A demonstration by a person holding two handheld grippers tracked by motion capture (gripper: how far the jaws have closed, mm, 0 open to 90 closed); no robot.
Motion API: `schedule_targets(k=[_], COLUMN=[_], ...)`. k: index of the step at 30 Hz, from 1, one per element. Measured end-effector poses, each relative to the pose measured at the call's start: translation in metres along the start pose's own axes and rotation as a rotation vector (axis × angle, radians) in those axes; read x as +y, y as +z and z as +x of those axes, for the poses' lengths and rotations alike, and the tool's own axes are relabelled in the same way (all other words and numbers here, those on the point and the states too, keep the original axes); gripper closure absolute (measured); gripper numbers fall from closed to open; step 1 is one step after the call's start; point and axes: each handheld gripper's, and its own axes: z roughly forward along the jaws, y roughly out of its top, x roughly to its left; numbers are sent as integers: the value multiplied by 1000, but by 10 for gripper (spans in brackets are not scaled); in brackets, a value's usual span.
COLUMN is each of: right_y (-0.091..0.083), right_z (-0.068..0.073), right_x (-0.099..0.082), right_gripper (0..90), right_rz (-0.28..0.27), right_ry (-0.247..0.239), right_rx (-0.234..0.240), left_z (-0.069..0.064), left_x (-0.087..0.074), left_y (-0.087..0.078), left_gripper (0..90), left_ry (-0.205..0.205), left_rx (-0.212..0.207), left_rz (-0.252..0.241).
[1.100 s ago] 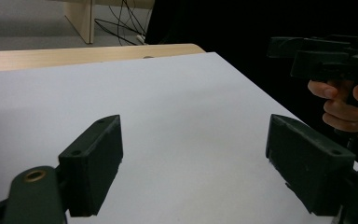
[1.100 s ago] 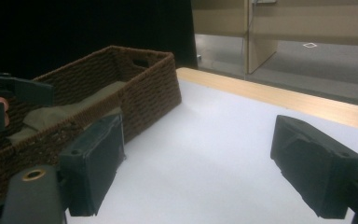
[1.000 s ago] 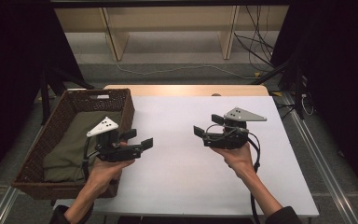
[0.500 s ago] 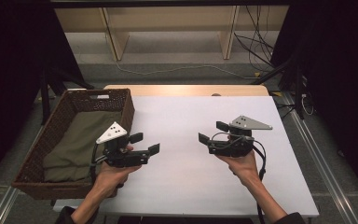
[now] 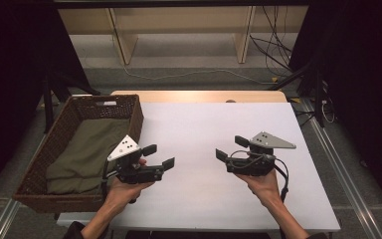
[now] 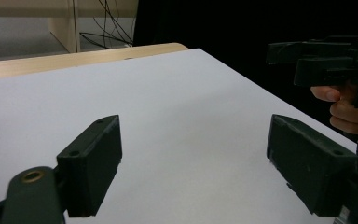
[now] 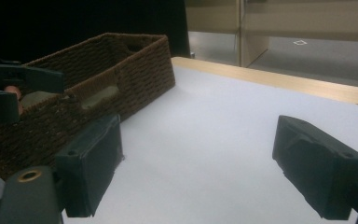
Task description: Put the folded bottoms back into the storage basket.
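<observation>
A wooden shelf frame (image 5: pixel 179 30) and black cables (image 5: pixel 273 47) stand beyond the white table (image 5: pixel 204 129).

High cam overhead; tool cams low, facing inward, sharing table (image 5: pixel 219 134).

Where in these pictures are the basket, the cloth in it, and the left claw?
Basket (image 5: pixel 135 115): high view, on its right wall.
Cloth (image 5: pixel 87 149): high view, middle of the olive fabric inside the basket.
Left claw (image 5: pixel 159 156): high view, midway between its two open fingertips.
</observation>
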Motion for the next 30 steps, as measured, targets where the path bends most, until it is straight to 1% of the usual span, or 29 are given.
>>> schedule_targets(k=[2,5,8,10,13,17,18,22,26,28,30], right_y=[-2,-5,-8,-9,-11,-14,-15,-18,-20,-20,-21], right_z=[0,0,-1,0,1,2,2,2,2,3,3], right_x=[-3,-5,-9,-11,-14,-17,-18,-22,-27,-29,-30], right_gripper=[169,169,168,165,158,153,152,151,151,151,151], right_rz=[-4,-8,-13,-11,-10,-7,-4,-2,8,12,14], right_ry=[0,1,-4,-6,-12,-17,-9,-14,-1,-6,-1], right_rx=[-3,-3,-7,-12,-14,-10,-13,-12,-14,-15,-17], left_z=[-1,-3,-5,-6,-6,-8,-8,-8,-9,-9,-9], left_x=[-1,-4,-6,-7,-8,-13,-14,-18,-20,-21,-23], left_y=[1,2,3,3,3,7,7,10,10,11,12], left_gripper=[177,176,175,170,170,168,167,166,166,166,166], left_ry=[17,42,54,67,58,68,67,45,53,44,38], left_rx=[-3,3,-5,0,-5,-13,-14,-18,-18,-24,-28], left_rz=[4,9,8,6,-2,16,18,29,32,37,41])
